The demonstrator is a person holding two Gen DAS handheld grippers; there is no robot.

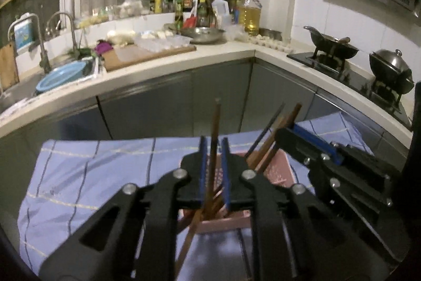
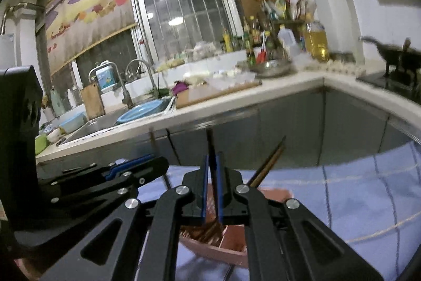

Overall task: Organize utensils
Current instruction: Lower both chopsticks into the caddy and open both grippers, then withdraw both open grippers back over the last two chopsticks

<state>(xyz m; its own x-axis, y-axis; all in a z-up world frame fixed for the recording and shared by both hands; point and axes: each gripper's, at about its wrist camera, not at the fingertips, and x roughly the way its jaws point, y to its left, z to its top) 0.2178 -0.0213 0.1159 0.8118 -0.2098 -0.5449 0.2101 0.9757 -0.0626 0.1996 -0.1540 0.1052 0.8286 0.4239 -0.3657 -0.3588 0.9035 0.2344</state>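
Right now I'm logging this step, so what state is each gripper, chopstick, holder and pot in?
left gripper: jaws shut on a brown chopstick
brown chopstick: upright, held above the holder
right gripper: jaws shut on a dark chopstick
dark chopstick: upright, gripped
pink holder: on the blue cloth, several chopsticks leaning inside
steel pot: lid on
wok: uncovered

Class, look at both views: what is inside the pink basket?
Several brown chopsticks stand leaning inside the pink basket. Each pair of tongs, left and right, grips one. The basket's bottom is covered by the tongs.
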